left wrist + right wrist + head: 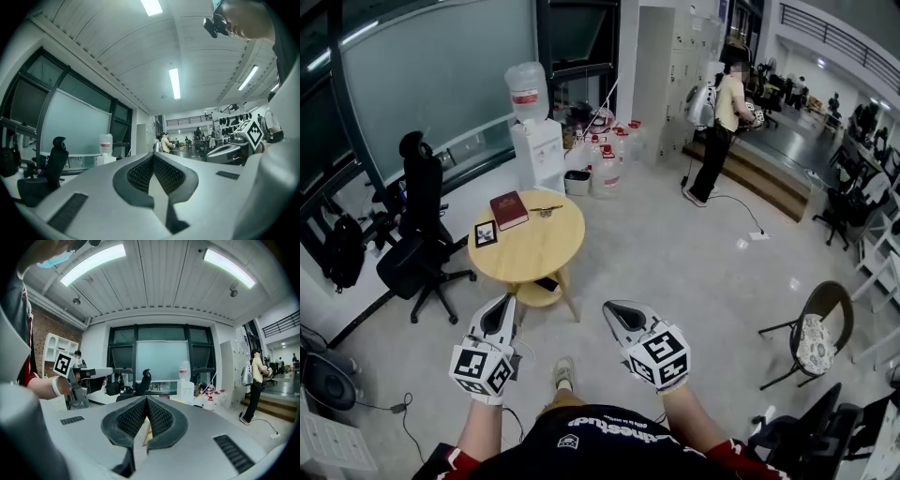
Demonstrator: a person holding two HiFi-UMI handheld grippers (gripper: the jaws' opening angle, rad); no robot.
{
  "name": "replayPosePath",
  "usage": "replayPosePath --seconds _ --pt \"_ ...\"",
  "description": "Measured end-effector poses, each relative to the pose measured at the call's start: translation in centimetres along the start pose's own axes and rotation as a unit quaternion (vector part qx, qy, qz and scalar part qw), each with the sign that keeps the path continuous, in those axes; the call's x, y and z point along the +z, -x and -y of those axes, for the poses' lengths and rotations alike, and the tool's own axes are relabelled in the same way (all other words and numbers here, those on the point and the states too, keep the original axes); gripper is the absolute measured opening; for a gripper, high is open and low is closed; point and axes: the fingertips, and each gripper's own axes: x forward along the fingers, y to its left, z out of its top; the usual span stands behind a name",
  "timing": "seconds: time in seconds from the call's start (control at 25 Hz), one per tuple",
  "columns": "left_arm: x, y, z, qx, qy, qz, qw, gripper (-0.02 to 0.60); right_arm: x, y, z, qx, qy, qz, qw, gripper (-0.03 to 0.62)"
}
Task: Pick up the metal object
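Note:
A small dark metal object (546, 210) lies near the far edge of the round wooden table (534, 258), beside a red book (508, 208) and a small framed picture (486, 232). My left gripper (504, 304) and right gripper (615, 307) are held level in front of me, short of the table's near edge, both shut with nothing in them. In the left gripper view the left gripper (153, 155) has its pads meeting at the tip, and the right gripper (228, 151) shows alongside. The right gripper (146, 398) is closed in its own view, where the table's yellow edge (180, 401) peeks past it.
A black office chair (417, 234) stands left of the table. A water dispenser (534, 131) and several bottles (609, 155) sit behind it. A person (722, 122) stands by a low step at the back right. A round-seat chair (816, 337) is at the right. A phone (547, 283) lies on the table's lower shelf.

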Motion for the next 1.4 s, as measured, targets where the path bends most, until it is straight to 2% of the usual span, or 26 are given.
replayPosePath --seconds 0.16,0.36,0.44,0.6,0.8,1.0,1.4 --pt "-0.3 -1.9 -1.0 -0.003 0.006 -0.004 1.0 0.017 0.7 -1.5 1.4 0.0 0.013 -0.008 1.0 0.028" --pt "-0.8 -3.5 -1.8 -0.002 0.008 -0.003 1.0 0.017 1.2 -2.2 2.7 0.009 0.075 -0.027 0.997 0.028" --pt "-1.2 -3.5 -2.6 0.007 0.011 -0.001 0.9999 0.017 1.1 -3.0 3.4 0.014 0.082 -0.035 0.996 0.028" --pt "-2.9 -1.8 -5.2 0.044 0.021 -0.01 0.9987 0.017 0.2 -5.8 3.5 0.039 0.078 -0.05 0.995 0.028" --pt "-5.2 0.4 -8.9 0.105 0.052 -0.02 0.9929 0.017 -1.0 -9.9 3.0 0.081 0.079 -0.066 0.991 0.028" --pt "-5.7 0.8 -11.3 0.138 0.052 -0.024 0.9887 0.017 -0.4 -13.5 2.7 0.112 0.089 -0.064 0.988 0.028" --pt "-4.3 -4.1 -17.8 0.129 0.046 -0.03 0.9901 0.017 3.0 -20.7 5.1 0.107 0.086 -0.068 0.988 0.028"
